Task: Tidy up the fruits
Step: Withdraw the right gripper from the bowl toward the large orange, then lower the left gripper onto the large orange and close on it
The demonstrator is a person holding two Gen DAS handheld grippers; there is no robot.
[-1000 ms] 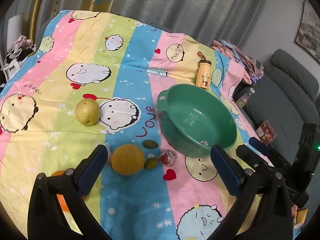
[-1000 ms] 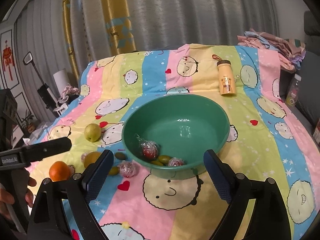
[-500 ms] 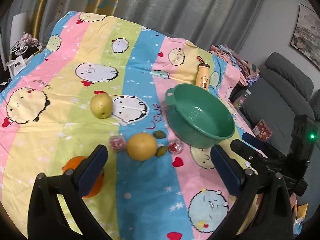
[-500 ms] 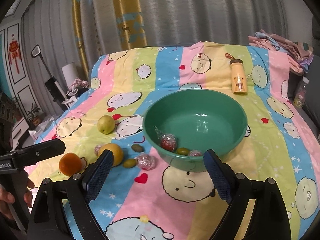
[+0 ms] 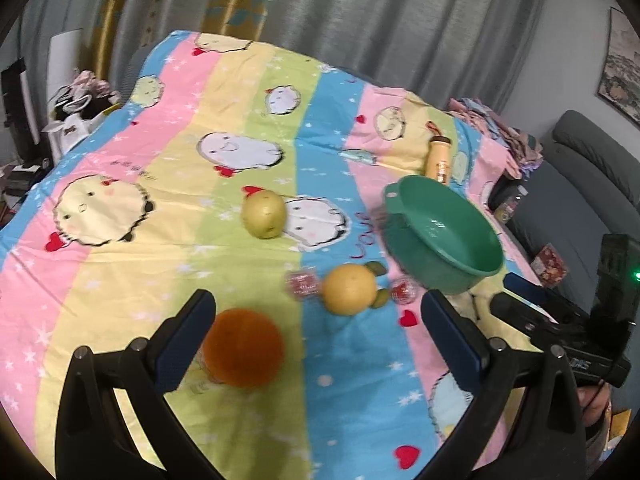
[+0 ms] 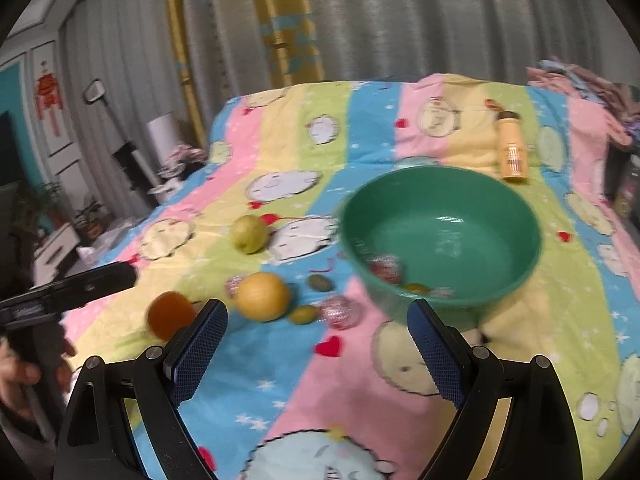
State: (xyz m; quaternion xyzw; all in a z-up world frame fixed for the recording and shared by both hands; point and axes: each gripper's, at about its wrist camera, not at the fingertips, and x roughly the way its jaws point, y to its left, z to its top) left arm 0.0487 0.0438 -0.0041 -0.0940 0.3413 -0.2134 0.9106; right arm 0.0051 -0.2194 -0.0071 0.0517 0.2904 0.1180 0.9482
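Both views look over a bed covered by a striped cartoon bedspread (image 5: 256, 92) in pink, yellow, green and blue.

In the left wrist view, the left gripper (image 5: 318, 334) fills the lower edge with its jaws wide apart and nothing clamped. An orange (image 5: 240, 347) lies at lower centre-left, just beside the left jaw and inside the gap. A yellow citrus fruit (image 5: 350, 289) sits at centre, with a small red wrapped fruit (image 5: 303, 285) just to its left and a small green fruit (image 5: 380, 299) touching its right side. Another red wrapped fruit (image 5: 404, 291) lies right of that, and a second small green fruit (image 5: 376, 267) lies above. A pale green pear (image 5: 264, 214) rests above centre, well apart from the cluster. The green plastic basin (image 5: 472, 268) stands at centre right, and an orange-yellow bottle (image 5: 439, 158) lies beyond it.

In the right wrist view, the right gripper (image 6: 318, 348) also shows its jaws spread wide and empty. The basin (image 6: 516, 292) sits at centre right and holds a red wrapped fruit (image 6: 386, 268), a green fruit (image 6: 416, 288) and another wrapped piece I cannot make out. Outside it, left of the basin, lie the orange (image 6: 170, 314), citrus fruit (image 6: 263, 296), pear (image 6: 249, 233) and the smaller fruits. The bottle (image 6: 511, 152) lies at upper right. A hand (image 6: 24, 368) appears at the lower left edge.
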